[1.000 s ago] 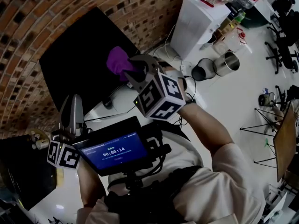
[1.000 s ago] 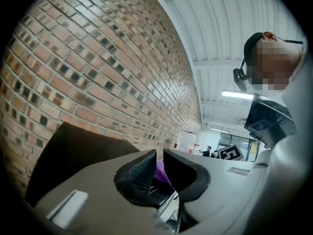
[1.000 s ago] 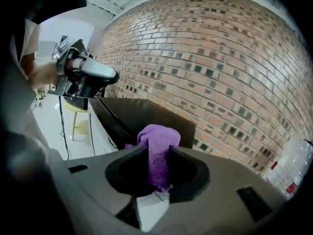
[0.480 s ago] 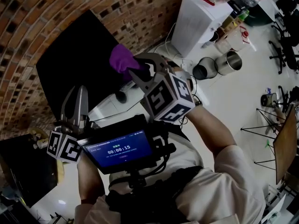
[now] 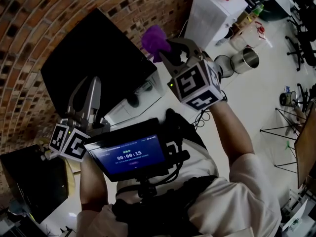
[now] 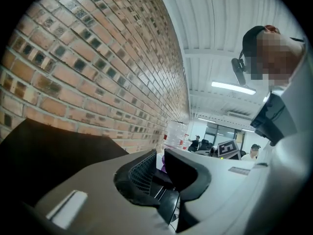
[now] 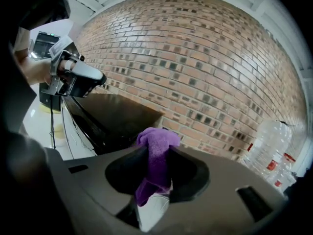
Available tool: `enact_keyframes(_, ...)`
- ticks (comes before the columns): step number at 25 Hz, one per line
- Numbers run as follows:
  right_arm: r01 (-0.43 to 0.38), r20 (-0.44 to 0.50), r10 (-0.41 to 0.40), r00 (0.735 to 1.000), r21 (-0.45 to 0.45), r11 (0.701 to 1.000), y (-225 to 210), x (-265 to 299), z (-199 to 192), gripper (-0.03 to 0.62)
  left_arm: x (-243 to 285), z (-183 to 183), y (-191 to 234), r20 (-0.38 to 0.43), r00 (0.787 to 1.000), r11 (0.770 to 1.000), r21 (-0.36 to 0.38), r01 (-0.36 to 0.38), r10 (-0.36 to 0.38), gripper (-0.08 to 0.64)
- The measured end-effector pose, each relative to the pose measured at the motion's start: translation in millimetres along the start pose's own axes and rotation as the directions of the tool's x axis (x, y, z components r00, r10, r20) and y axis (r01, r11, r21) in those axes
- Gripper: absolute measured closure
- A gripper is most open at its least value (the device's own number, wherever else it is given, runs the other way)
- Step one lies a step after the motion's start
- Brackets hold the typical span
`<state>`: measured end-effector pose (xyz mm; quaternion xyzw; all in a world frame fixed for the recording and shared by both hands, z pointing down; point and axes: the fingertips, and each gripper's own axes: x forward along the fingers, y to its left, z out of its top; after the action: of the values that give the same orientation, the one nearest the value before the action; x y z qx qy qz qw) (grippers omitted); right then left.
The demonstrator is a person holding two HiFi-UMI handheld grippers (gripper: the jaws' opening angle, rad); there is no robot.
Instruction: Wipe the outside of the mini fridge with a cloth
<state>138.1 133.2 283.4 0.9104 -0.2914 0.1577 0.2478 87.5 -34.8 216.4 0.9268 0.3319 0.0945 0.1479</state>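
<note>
Mini fridge (image 5: 98, 53), a black box against the brick wall (image 5: 29, 43), is sitting just ahead of both grippers in the head view. The left gripper (image 5: 85, 85) is hovering at the fridge's near edge. The right gripper (image 5: 163, 47) is reaching toward the right-hand corner of the fridge and is carrying a purple cloth (image 5: 154, 38) at its tips. Whether the cloth is touching the fridge cannot be told from here. A lit screen (image 5: 129, 155) is hanging on the person's chest behind both grippers. A white cabinet (image 5: 212, 14) and two metal pots (image 5: 246, 59) are standing on the floor to the right of the right gripper.

In the left gripper view, the left gripper (image 6: 160, 155) is pointing along the wall with its jaws standing a narrow way apart. They have just been opening a little, and nothing is sitting between them. The fridge's dark top (image 6: 49, 151) is lying to the left of the jaws. A sliver of the purple cloth (image 6: 163, 167) is showing through the gap, far ahead.

In the right gripper view, the right gripper (image 7: 157, 163) is clamping its jaws on the cloth (image 7: 156, 136), which is bunching up above the tips and trailing down below them. The fridge (image 7: 112, 114) is lying ahead and to the left of these jaws. The left gripper (image 7: 98, 78) is hovering over its far end. A large clear water bottle (image 7: 266, 151) is standing to the right.
</note>
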Motion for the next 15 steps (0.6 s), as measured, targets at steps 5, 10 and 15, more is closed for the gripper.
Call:
enact_keyframes(5, -0.002, 0.045, -0.001, 0.999, 0.062, 0.998, -28, 14, -6, 0.477, 12, -1, 1, -0.010, 0.999, 0.999, 0.014, -0.043, 0.043, 0.515)
enact_keyframes(10, -0.118, 0.165, 0.087, 0.982, 0.185, 0.976, -56, 64, 4, 0.477, 40, 9, 26, 0.008, 0.986, 0.986, 0.024, -0.167, 0.166, 0.499)
enact_keyframes(15, -0.247, 0.288, 0.174, 0.942, 0.238, 0.939, -75, 115, 22, 0.477, 77, 12, 51, -0.001, 0.961, 0.960, 0.042, -0.276, 0.276, 0.443)
